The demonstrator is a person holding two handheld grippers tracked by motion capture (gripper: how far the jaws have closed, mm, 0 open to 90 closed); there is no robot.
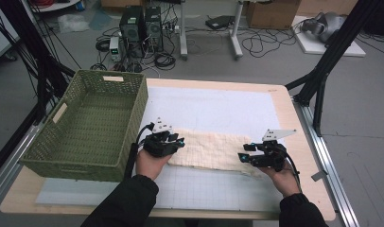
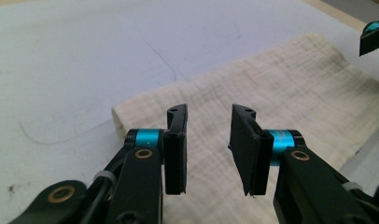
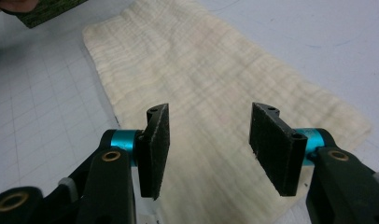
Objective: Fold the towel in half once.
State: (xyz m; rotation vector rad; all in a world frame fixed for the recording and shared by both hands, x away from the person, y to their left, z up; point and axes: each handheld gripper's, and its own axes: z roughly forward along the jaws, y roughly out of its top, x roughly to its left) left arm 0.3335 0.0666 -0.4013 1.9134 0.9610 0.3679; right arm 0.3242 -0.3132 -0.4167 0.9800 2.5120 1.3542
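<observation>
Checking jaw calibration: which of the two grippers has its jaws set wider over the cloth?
The right gripper: its jaws stand visibly farther apart above the folded cream cloth than the left gripper's.

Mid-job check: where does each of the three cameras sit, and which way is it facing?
High view: above the person's side, looking forward and down at the table, basket, both forearms.
Left gripper view: on the left gripper, open jaws over the cloth's end.
Right gripper view: on the right gripper, open over the opposite end.
All share the cloth.
</observation>
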